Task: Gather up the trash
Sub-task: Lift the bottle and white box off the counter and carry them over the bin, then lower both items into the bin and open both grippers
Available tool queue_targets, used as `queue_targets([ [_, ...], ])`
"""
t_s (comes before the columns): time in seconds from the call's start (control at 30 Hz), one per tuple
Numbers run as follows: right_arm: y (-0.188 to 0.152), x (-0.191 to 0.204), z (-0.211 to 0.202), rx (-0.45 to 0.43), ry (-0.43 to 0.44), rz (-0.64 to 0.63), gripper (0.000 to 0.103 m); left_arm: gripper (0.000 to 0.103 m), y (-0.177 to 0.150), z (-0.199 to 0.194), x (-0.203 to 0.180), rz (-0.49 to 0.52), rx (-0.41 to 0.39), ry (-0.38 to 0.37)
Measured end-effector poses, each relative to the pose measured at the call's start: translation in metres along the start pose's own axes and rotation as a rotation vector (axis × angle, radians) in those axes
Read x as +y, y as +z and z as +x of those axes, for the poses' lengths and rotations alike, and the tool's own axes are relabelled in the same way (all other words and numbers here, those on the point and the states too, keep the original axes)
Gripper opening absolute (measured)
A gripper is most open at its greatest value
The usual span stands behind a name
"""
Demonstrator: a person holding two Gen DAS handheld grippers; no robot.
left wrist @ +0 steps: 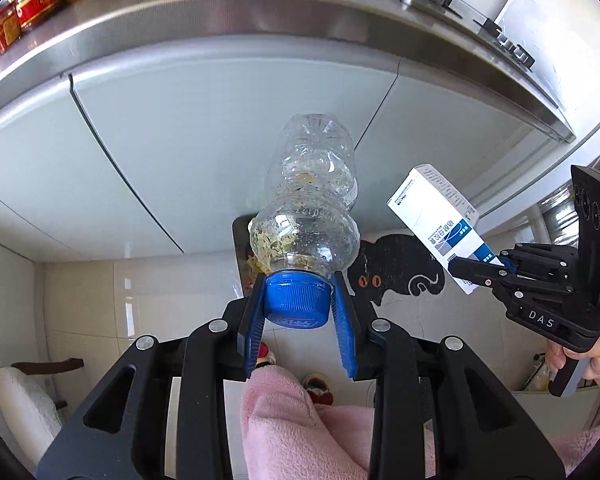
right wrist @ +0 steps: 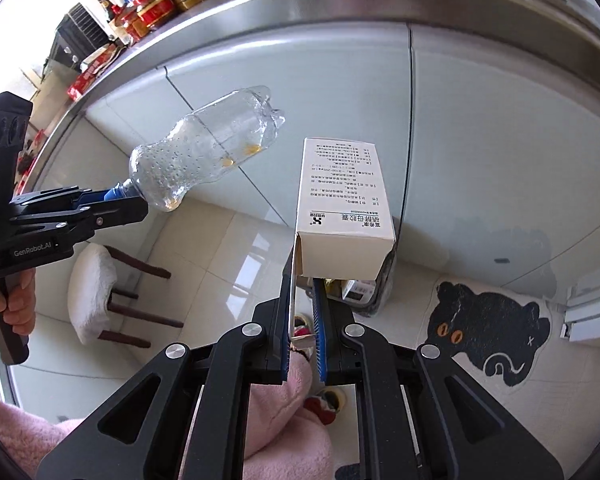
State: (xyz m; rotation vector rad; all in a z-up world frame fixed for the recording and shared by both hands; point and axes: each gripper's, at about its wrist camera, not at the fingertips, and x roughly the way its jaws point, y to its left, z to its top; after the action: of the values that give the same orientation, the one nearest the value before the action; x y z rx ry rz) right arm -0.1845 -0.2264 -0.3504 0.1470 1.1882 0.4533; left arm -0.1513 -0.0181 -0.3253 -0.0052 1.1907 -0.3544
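Note:
My left gripper (left wrist: 298, 284) is shut on the blue cap (left wrist: 296, 300) of a clear plastic bottle (left wrist: 308, 204) with food scraps inside, held in the air in front of the cabinet doors. The bottle also shows in the right wrist view (right wrist: 204, 156), with the left gripper (right wrist: 118, 200) at its neck. My right gripper (right wrist: 304, 280) is shut on the open flap of a white and blue medicine box (right wrist: 342, 200). In the left wrist view the box (left wrist: 440, 224) and right gripper (left wrist: 474, 270) are to the right of the bottle. A trash bin (right wrist: 380, 292) sits on the floor below, mostly hidden.
A steel counter edge (left wrist: 260, 16) runs above pale cabinet doors (left wrist: 180, 140). Jars (right wrist: 160, 4) stand on the counter. A black cat mat (right wrist: 496, 336) lies on the tiled floor at right. A white stool (right wrist: 96, 292) stands at left. Pink-clad legs (left wrist: 300, 432) are below.

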Motion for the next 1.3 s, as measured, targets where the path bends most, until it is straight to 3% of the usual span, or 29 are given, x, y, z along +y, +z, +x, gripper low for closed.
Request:
queue_targets([
  [0.23,-0.003,-0.029,0.086,0.118,0.011,0.099,0.011,0.03,0.007,0.084,0.023,-0.054,0.093,0.002],
  [0.57,-0.009,-0.057,0.187,0.214,-0.009,0.185,0.011,0.03,0.008,0.19,0.046,-0.104,0.227,-0.012],
  [0.87,0.001,-0.056,0.23,0.234,-0.035,0.131,0.011,0.03,0.014,0.236,0.06,-0.161,0.291,-0.04],
  [1.07,0.012,-0.06,0.243,0.23,-0.047,0.154,0.015,0.03,0.028,0.245,0.061,-0.153,0.306,-0.054],
  [1.13,0.014,-0.06,0.245,0.234,-0.053,0.162,0.035,0.03,0.032,0.246,0.064,-0.16,0.31,-0.061],
  [1.17,0.014,-0.061,0.244,0.223,-0.054,0.165,0.065,0.036,0.033,0.244,0.064,-0.158,0.307,-0.057],
  [1.2,0.014,-0.059,0.242,0.214,-0.061,0.164,0.072,0.05,0.034,0.244,0.064,-0.158,0.304,-0.053],
  [1.3,0.013,-0.057,0.235,0.216,-0.065,0.158,0.071,0.058,0.039,0.236,0.065,-0.155,0.286,-0.049],
])
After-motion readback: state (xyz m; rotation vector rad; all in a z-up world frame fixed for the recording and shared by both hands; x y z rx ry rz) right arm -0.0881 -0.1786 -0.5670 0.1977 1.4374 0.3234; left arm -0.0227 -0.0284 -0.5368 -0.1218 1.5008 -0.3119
